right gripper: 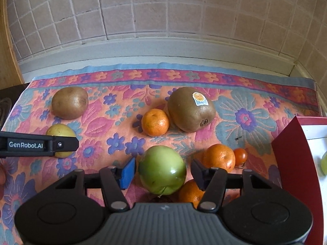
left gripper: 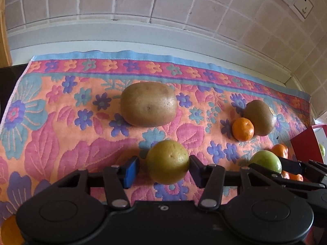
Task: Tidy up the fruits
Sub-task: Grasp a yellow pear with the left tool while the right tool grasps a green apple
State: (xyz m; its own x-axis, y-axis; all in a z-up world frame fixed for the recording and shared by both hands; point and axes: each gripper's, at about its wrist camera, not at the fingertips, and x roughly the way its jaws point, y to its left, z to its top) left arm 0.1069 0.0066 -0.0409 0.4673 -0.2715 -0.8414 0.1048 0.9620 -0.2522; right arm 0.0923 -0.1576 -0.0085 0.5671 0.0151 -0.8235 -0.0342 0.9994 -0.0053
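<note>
A yellow-green round fruit (left gripper: 167, 161) lies on the floral towel (left gripper: 61, 143) between the fingers of my left gripper (left gripper: 163, 163). The right pad is at its skin and the blue left pad (left gripper: 130, 171) stands a little off it, so the jaws are open. My right gripper (right gripper: 163, 167) straddles a glossy green apple-like fruit (right gripper: 162, 171), with a narrow gap on each side, also open. Behind lie a brown kiwi (left gripper: 148, 104), a stickered kiwi (right gripper: 191, 109) and a mandarin (right gripper: 155, 122).
Two more mandarins (right gripper: 219, 158) (right gripper: 190, 193) and a cherry tomato (right gripper: 240, 156) crowd the right gripper's right finger. A red box (right gripper: 290, 163) with a white inside stands at the right edge. The tiled wall (right gripper: 163, 20) runs behind the towel, and a dark hob (right gripper: 4, 106) lies left.
</note>
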